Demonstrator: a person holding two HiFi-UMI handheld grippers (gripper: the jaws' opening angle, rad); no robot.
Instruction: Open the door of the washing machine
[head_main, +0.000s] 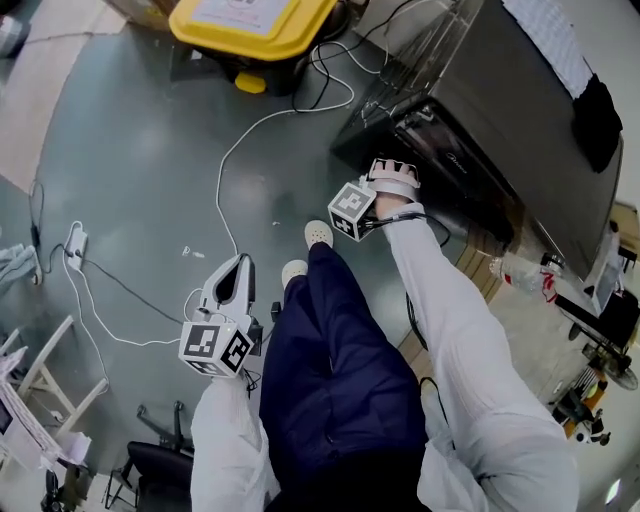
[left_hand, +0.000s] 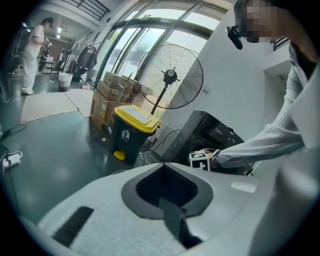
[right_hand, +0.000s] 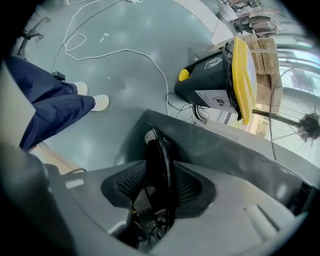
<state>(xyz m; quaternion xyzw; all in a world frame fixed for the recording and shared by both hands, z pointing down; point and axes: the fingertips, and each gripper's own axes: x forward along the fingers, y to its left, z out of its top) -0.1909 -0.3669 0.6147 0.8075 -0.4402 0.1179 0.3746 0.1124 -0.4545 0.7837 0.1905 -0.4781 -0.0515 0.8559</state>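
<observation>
Dark grey washing machine (head_main: 530, 120) stands at upper right, and the black rim of its door (right_hand: 159, 150) is caught between the jaws of the right gripper (right_hand: 156, 186), pads clamped on it. Yellow-lidded bin (head_main: 255, 25) stands nearby. Left gripper (head_main: 232, 278) hangs over the floor (head_main: 150, 150), jaws together, empty.

Head view downward, all views share bin (head_main: 255, 25)
</observation>
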